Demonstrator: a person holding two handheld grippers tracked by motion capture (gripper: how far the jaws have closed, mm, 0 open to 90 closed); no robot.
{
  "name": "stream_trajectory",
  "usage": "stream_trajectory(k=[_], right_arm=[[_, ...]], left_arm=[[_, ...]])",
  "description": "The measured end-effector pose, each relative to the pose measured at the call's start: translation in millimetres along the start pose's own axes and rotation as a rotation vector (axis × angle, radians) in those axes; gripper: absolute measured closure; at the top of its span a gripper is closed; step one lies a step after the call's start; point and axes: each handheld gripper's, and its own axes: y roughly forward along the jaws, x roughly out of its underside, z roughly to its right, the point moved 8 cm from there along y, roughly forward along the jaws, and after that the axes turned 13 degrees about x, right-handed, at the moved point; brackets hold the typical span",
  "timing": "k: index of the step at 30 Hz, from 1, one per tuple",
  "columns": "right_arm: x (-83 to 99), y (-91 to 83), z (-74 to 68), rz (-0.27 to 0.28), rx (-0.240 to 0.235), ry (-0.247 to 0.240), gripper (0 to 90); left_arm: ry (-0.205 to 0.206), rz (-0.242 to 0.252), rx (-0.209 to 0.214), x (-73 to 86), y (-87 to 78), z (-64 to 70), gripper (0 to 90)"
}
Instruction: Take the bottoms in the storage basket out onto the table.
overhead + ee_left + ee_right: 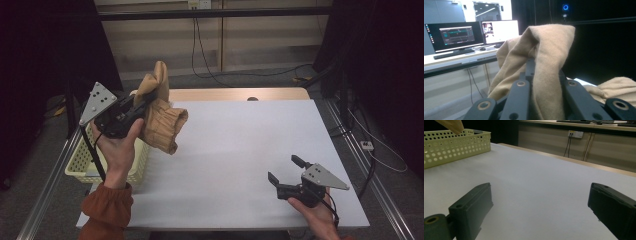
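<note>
A tan knitted garment (159, 116) hangs in the air above the table's left side, held up by my left gripper (145, 100), which is shut on it. In the left gripper view the tan cloth (544, 62) is pinched between the two black jaws and drapes over them. Its lower part hangs just above the yellow perforated basket (82, 162). My right gripper (285, 170) rests low at the table's front right, open, with nothing between its jaws. In the right gripper view its gripper (541, 202) frames bare white tabletop.
The yellow basket (454, 145) stands at the table's left edge. The white table (250, 145) has a wooden strip along its far edge. Cables run on the floor behind and to the right. Monitors (456, 35) stand on a desk beyond.
</note>
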Motion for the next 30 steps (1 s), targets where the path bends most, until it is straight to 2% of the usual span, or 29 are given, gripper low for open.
stream_trajectory(k=[11,19,22,30], right_arm=[[-0.3,-0.5,-0.1,0.004,-0.002,0.002,5.4],[-0.3,0.1,0.0,0.003,-0.001,0.002,5.4],[-0.5,-0.3,0.2,0.005,0.000,0.003,5.3],[-0.1,-0.3,0.0,0.001,-0.001,0.004,5.3]], left_arm=[[-0.021,-0.010,0.026,3.0,18.0,4.4,82.2],[-0.033,-0.002,0.061,-2.4,32.1,13.1,82.2],[-0.038,-0.012,0.063,-3.1,37.5,14.4,82.2],[-0.077,-0.003,0.096,-3.8,51.3,16.7,82.2]])
